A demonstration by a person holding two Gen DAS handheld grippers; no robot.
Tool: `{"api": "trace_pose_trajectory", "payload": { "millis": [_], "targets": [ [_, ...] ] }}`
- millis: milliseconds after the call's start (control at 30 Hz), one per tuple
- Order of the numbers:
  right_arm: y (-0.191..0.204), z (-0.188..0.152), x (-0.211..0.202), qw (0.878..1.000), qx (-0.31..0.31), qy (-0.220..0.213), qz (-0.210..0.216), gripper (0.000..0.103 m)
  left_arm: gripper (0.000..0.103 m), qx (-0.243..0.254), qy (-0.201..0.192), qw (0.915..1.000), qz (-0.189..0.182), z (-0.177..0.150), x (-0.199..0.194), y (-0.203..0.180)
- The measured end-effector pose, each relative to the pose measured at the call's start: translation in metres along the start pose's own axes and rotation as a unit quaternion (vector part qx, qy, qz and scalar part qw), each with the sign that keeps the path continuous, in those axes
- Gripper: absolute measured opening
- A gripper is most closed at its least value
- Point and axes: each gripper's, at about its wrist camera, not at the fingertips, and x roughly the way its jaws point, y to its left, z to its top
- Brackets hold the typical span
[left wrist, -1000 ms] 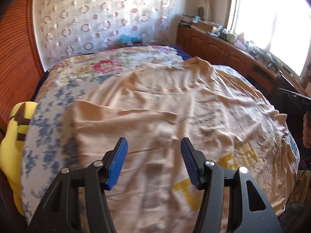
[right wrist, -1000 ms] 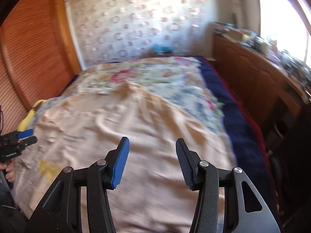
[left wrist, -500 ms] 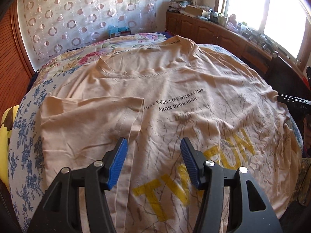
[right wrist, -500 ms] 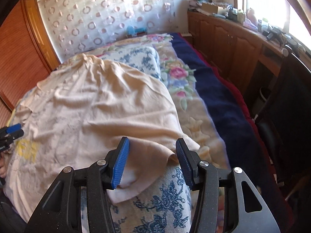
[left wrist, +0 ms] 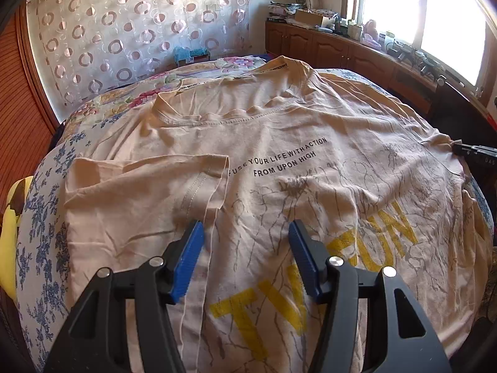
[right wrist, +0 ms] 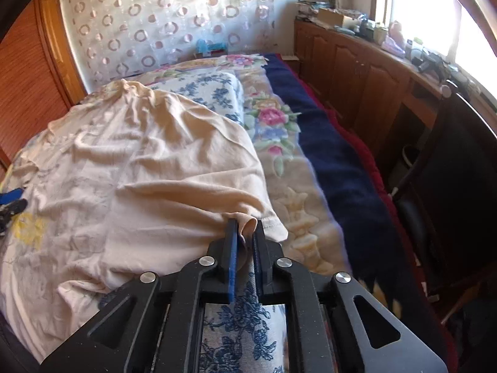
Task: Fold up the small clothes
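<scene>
One beige shirt point(left wrist: 279, 155) lies spread face-up on the bed point(left wrist: 40, 217), its collar toward the curtain point(left wrist: 124, 31). It bears two lines of black print and large yellow letters near the hem. One sleeve point(left wrist: 149, 186) is folded inward onto the chest. The left claw point(left wrist: 245, 242) hovers over the shirt's lower half with its two blue pads spread, holding nothing. The right claw point(right wrist: 243, 236) is pressed together, pinching a fold of the other sleeve point(right wrist: 198, 205) at the shirt's right edge, above the floral bedding. Beyond it, one dark blue blanket point(right wrist: 335, 161) runs along the bed beside the wooden cabinets point(right wrist: 357, 71). One yellow cushion point(left wrist: 9, 233) sits at the bed's left edge.
</scene>
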Motion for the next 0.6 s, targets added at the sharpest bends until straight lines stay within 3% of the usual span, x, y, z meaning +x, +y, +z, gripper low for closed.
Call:
{"api": "trace_pose_trajectory", "payload": {
  "millis": [233, 400, 533, 567, 600],
  "targets": [
    [0.021, 0.023, -0.019, 0.999, -0.026, -0.044, 0.02, 0.003, 0.057, 0.0, 0.0, 1.0, 0.002, -0.001, 0.0, -0.001],
    [0.066, 0.055, -0.031, 0.992, -0.068, -0.08, 0.072, 0.003, 0.057, -0.001, 0.0, 1.0, 0.002, 0.0, 0.0, -0.001],
    [0.116, 0.066, -0.029, 0.981, -0.099, -0.082, 0.144, 0.004, 0.058, -0.001, 0.0, 1.0, 0.002, -0.001, 0.0, -0.001],
    [0.128, 0.065, -0.025, 0.979, -0.108, -0.077, 0.155, 0.006, 0.058, -0.001, 0.0, 1.0, 0.003, -0.001, 0.0, -0.001],
    [0.136, 0.065, -0.022, 0.978, -0.112, -0.07, 0.162, 0.019, 0.058, -0.001, 0.0, 1.0, 0.003, -0.001, 0.0, -0.001]
  ]
}}
